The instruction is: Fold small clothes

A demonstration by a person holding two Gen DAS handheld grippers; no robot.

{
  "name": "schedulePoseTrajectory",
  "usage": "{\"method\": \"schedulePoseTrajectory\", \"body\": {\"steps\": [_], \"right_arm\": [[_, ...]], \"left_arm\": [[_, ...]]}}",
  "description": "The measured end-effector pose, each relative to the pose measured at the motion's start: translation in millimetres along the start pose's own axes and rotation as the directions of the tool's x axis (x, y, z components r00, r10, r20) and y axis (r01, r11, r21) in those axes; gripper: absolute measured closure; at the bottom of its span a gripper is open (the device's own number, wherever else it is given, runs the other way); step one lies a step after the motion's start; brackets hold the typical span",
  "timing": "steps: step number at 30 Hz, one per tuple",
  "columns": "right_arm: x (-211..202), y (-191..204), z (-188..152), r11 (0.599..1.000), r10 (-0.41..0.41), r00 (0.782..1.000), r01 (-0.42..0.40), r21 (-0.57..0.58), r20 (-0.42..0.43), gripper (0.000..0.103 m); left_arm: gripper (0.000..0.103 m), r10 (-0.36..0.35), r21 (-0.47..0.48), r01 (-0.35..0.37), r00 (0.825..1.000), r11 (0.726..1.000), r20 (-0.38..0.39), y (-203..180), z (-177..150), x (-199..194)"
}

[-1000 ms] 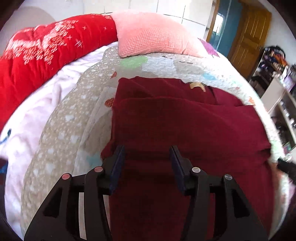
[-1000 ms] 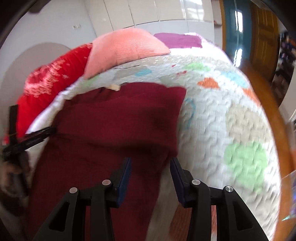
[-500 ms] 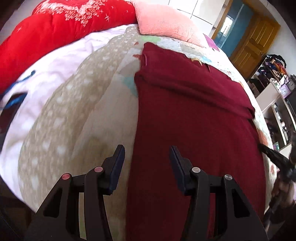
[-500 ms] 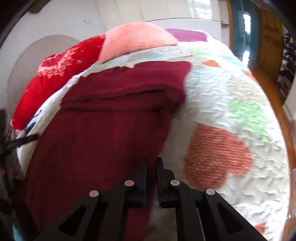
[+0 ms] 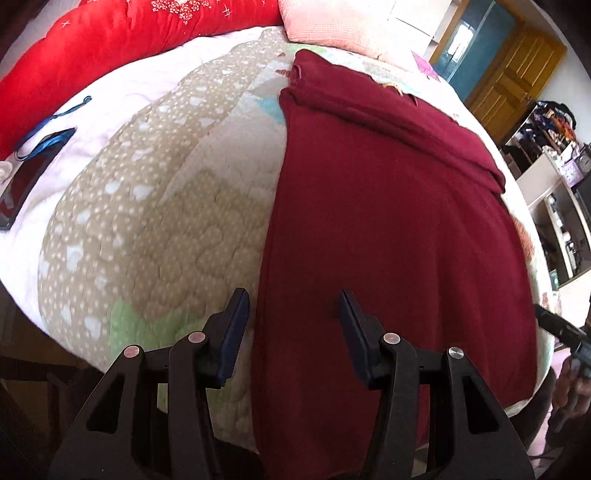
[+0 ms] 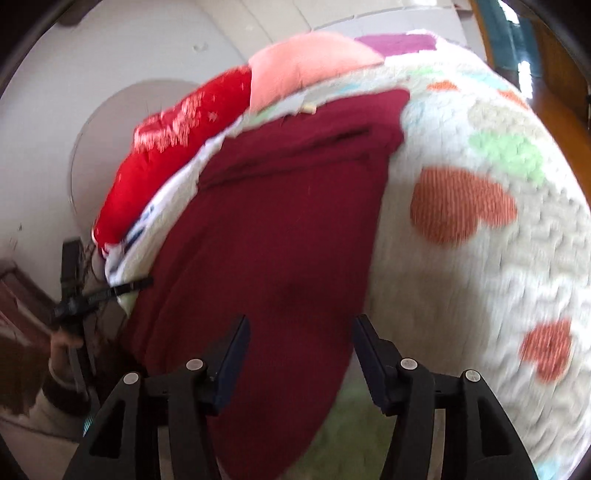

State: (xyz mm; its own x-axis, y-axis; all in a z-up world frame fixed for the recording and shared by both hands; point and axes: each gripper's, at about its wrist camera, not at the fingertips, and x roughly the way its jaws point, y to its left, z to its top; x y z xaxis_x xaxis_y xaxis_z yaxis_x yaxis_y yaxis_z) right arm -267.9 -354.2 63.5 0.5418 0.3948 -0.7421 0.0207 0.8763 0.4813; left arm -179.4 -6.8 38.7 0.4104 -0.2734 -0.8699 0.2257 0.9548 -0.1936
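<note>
While the maroon garment point(image 6: 280, 236) lies between them, the right gripper's point(image 6: 301, 349) jaws are opening, unpressed

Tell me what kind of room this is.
Most likely a bedroom: the dark red garment lies on a quilted bed cover, with a pink pillow at the far end and a wooden door beyond.

under the left gripper point(image 5: 293, 317), matt black plastic with small shiny metal pins, lies a dark red garment point(image 5: 388, 229) of soft, smooth, matt knit cloth. left of the claw the quilt point(image 5: 177, 229) is stitched, puffy cloth; beyond it, a red blanket point(image 5: 110, 44) of plush cloth. far right, a door point(image 5: 513, 74) of glossy wood. the pillow point(image 6: 306, 62) is fuzzy cloth.
</note>
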Motion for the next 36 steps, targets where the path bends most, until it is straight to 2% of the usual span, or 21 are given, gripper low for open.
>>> {"method": "schedulePoseTrajectory", "body": {"steps": [2,3,4,5,6,8,11,16,17,19,20,21,28,36], "right_arm": [[9,3,-11,1.0,-0.001,1.0,0.001,-0.005,-0.023,0.048],[12,7,-15,0.999,-0.022,1.0,0.021,-0.025,-0.022,0.055],[15,12,-16,0.997,-0.054,0.998,0.054,-0.057,-0.013,0.065],[16,18,-17,0.99,-0.097,0.995,0.096,-0.1,0.0,0.087],[13,22,-18,0.985,-0.118,0.993,0.12,-0.122,0.021,0.094],[8,20,-15,0.988,-0.103,0.994,0.106,-0.115,0.034,0.094],[6,9,-16,0.982,-0.159,0.987,0.161,-0.094,0.028,0.096],[-7,-1,-27,0.995,-0.09,0.995,0.091,-0.035,0.03,0.095],[-12,-3,-29,0.998,-0.062,0.997,0.062,-0.018,0.035,0.094],[-19,-8,-32,1.0,-0.016,0.999,0.015,0.019,0.034,0.083],[-22,-10,-34,0.999,0.007,1.0,-0.008,0.033,0.028,0.067],[-24,-12,-37,0.999,0.029,0.999,-0.029,0.046,0.017,0.057],[-24,-7,-55,0.994,0.105,0.994,-0.105,0.019,-0.042,0.056],[-14,1,-57,0.988,0.151,0.987,-0.152,-0.016,-0.049,0.043]], "left_arm": [[0.053,0.011,-0.001,-0.011,1.0,1.0,0.012,-1,-3,-1],[0.053,0.019,-0.006,-0.019,1.0,1.0,0.015,-2,-4,-1],[0.053,0.024,-0.008,-0.023,1.0,1.0,0.016,-2,-5,-2],[0.053,0.028,-0.009,-0.028,0.999,1.0,0.016,-3,-6,-2],[0.053,0.033,-0.005,-0.033,0.999,0.999,0.017,-4,-7,-2],[0.053,0.042,0.002,-0.042,0.999,0.999,0.017,-5,-10,-2],[0.051,0.046,-0.004,-0.046,0.999,0.999,0.018,-5,-11,-2],[0.045,0.044,-0.002,-0.044,0.999,0.999,0.016,-8,-13,-2],[0.045,0.047,0.0,-0.047,0.999,0.999,0.017,-9,-13,-2],[0.044,0.051,0.002,-0.051,0.998,0.999,0.021,-9,-14,-1],[0.044,0.052,0.002,-0.052,0.998,0.999,0.021,-10,-15,-1],[0.043,0.052,0.003,-0.052,0.998,0.999,0.021,-10,-16,-2],[0.042,0.024,0.013,-0.024,1.0,1.0,-0.001,-7,-32,-10],[0.042,0.009,0.001,-0.009,1.0,1.0,-0.015,-3,-45,-15]]}}
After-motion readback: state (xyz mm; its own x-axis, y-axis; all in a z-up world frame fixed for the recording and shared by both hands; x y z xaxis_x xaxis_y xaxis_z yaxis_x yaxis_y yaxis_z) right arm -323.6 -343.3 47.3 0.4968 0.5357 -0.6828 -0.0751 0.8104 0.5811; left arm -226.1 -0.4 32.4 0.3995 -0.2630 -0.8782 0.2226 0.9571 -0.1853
